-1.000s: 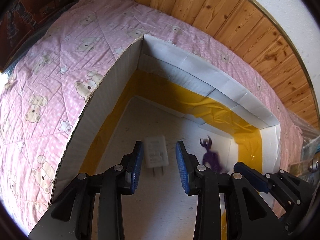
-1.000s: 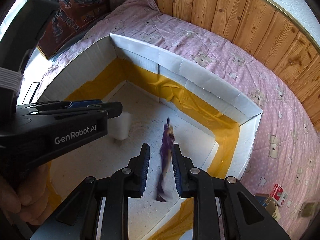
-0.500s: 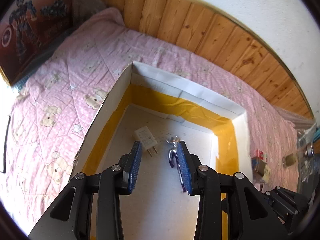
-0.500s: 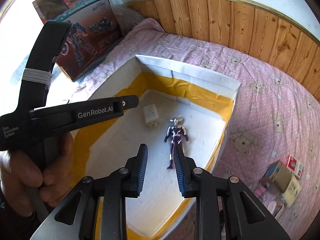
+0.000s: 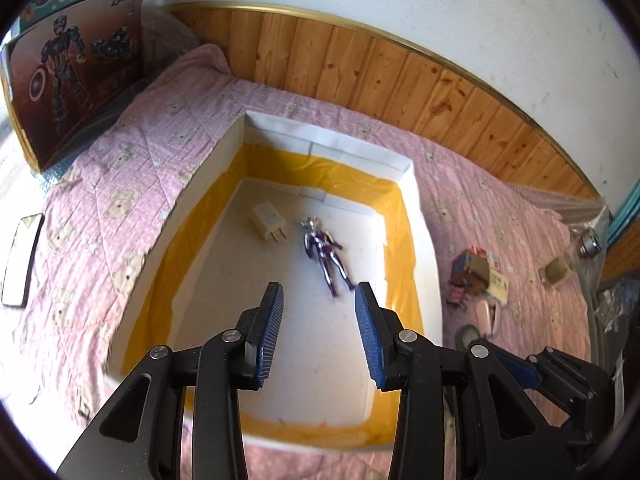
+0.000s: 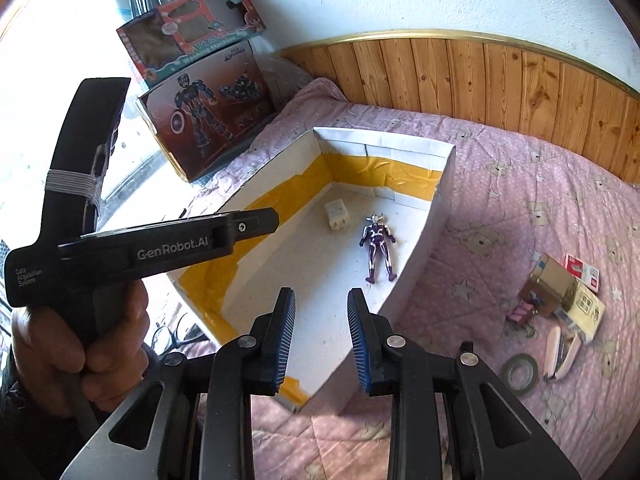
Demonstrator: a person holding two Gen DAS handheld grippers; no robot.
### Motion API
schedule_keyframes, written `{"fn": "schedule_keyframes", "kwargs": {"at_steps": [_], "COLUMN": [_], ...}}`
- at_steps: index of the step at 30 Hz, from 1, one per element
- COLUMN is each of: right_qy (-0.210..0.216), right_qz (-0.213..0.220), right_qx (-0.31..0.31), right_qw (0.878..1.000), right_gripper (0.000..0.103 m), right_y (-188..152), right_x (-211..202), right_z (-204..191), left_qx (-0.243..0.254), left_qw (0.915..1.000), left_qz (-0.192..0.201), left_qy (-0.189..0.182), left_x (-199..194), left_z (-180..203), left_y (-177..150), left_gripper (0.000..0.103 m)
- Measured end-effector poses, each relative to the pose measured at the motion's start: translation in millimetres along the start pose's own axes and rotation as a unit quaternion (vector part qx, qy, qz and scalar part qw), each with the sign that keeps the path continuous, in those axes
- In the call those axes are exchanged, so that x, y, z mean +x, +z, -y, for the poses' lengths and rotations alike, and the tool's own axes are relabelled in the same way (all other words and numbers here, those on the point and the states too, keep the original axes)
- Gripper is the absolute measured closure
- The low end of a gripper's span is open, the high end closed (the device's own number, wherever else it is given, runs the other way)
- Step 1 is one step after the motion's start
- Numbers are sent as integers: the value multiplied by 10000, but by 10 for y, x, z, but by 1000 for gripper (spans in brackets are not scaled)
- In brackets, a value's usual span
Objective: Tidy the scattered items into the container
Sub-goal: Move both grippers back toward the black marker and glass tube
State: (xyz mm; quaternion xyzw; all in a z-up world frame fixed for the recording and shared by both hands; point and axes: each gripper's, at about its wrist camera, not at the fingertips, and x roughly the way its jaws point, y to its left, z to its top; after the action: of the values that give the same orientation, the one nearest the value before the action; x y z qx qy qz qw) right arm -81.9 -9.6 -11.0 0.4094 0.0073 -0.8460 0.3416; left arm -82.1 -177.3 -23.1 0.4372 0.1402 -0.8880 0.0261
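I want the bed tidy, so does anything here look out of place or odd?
Yes. A clutter of small boxes, a tape roll and a jar lies on the pink quilt right of the container, not in it.

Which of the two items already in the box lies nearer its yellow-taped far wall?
The white charger plug. It lies closer to the far wall than the purple figure, which stretches back toward the grippers.

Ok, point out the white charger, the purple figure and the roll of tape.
white charger (image 5: 267, 220), left wrist view, on its flat top face.
purple figure (image 6: 376, 240), right wrist view, on its chest.
roll of tape (image 6: 520, 373), right wrist view, on the ring's band.
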Motion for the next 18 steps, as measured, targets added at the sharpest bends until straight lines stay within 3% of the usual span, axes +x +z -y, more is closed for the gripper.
{"fn": "schedule_keyframes", "kwargs": {"at_steps": [9,18], "right_qy": [253,102], "right_qz": [194,221], "right_qx": [268,948], "right_qw": [9991,9952], "right_gripper": [74,74], "right_y": [-504,-1036], "right_x": [-404,-655], "right_z": [28,445], "left_qx": [245,624], "left_qw": [9993,9943], "left_qz": [-145,-359], "left_qy": [-236,-780], "left_x": [-269,-391], "left_z": [286,757], "left_y": [-425,-790], "left_gripper": [63,63]}}
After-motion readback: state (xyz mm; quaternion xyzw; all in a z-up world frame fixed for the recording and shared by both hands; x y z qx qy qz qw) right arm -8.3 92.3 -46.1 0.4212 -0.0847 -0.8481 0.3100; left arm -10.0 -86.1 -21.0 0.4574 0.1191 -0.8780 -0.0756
